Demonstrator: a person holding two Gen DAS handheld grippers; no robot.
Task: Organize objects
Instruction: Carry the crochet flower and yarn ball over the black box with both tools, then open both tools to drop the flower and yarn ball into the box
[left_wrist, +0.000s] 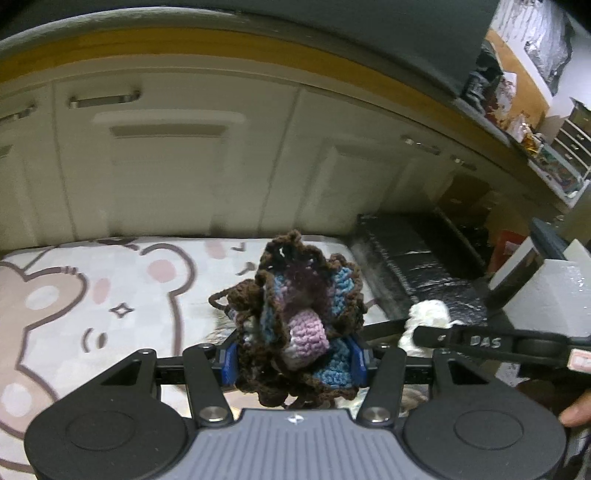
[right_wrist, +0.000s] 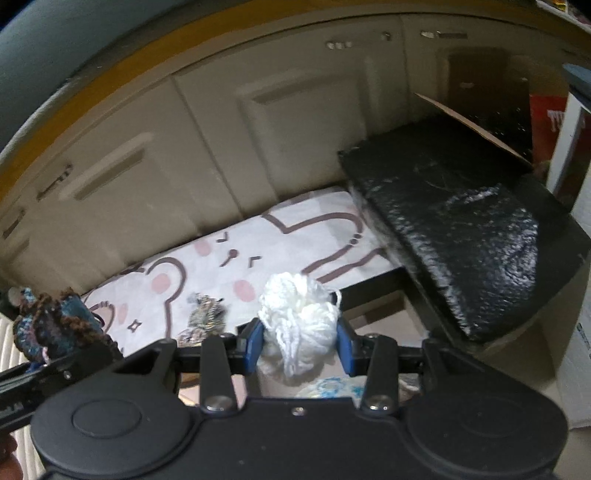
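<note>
Bear-print mat, left gripper clamping crocheted piece, right gripper clamping white yarn

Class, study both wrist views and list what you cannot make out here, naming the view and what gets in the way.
- Left wrist view: the crochet piece covers the left gripper, hiding its inner pads.
- Left wrist view: shelf clutter at top right is too small and blurred to identify.
- Right wrist view: the white yarn ball in the right gripper blocks what lies below.
- Right wrist view: the red box is cut off; its lettering is unreadable.
</note>
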